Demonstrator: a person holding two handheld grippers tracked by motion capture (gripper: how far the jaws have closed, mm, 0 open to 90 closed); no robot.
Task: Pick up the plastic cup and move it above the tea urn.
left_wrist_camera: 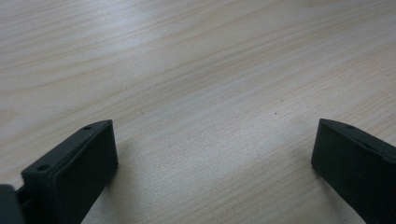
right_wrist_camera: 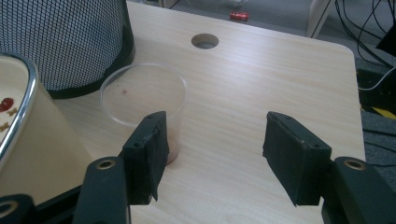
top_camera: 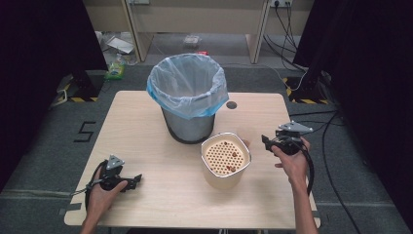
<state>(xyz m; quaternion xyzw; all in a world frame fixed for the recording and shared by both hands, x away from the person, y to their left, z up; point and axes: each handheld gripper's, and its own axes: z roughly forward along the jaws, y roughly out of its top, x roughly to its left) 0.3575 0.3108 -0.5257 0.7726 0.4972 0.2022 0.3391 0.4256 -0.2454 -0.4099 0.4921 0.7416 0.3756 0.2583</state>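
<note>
A cream container [top_camera: 221,179] with a metal rim and a perforated insert holding a few red bits stands at the table's middle. Just right of it is a clear plastic cup [top_camera: 242,141], upright with a trace of red inside [right_wrist_camera: 144,100]. My right gripper [top_camera: 267,142] is open, close to the right of the cup and level with it. In the right gripper view, one jaw of the right gripper [right_wrist_camera: 215,126] overlaps the cup's front wall and the other stands apart over bare wood. My left gripper [top_camera: 137,180] rests open near the front left, and its view [left_wrist_camera: 215,126] has bare tabletop between the jaws.
A mesh bin [top_camera: 187,124] lined with a pale blue bag [top_camera: 187,80] stands behind the container [right_wrist_camera: 32,140], its mesh wall [right_wrist_camera: 65,42] close to the cup. A round hole [top_camera: 231,105] pierces the table behind the cup. Cables and clutter lie on the floor beyond.
</note>
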